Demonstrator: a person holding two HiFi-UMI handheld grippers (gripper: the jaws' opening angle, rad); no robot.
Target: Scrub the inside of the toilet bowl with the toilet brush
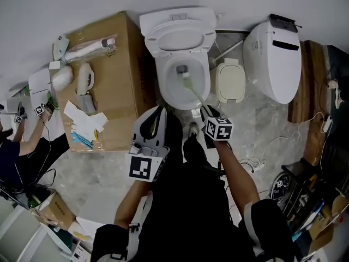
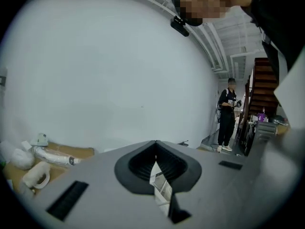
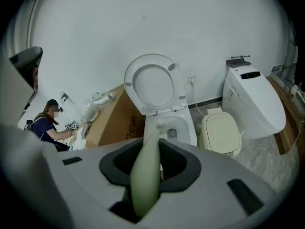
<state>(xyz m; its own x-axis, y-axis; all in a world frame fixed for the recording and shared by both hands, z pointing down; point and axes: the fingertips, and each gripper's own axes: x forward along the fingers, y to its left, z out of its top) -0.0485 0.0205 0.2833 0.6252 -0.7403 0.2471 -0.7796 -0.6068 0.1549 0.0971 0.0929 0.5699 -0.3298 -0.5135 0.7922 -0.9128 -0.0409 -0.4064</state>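
left gripper (image 2: 155,162): jaws pressed together, nothing btw them, idle
right gripper (image 3: 151,163): pinching the green handle of toilet brush (image 1: 192,89); narrow hold, so handle may twist or slip w/ hard scrubbing
brush head (image 1: 182,70): down inside toilet bowl (image 1: 163,89); too fast strokes may splash water over the rim

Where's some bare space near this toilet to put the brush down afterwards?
Bare marble floor lies in front of the cream bin and the second toilet, short of the cables. The cardboard box has a free strip along its edge beside the toilet bowl; its other side is crowded with bags and papers.
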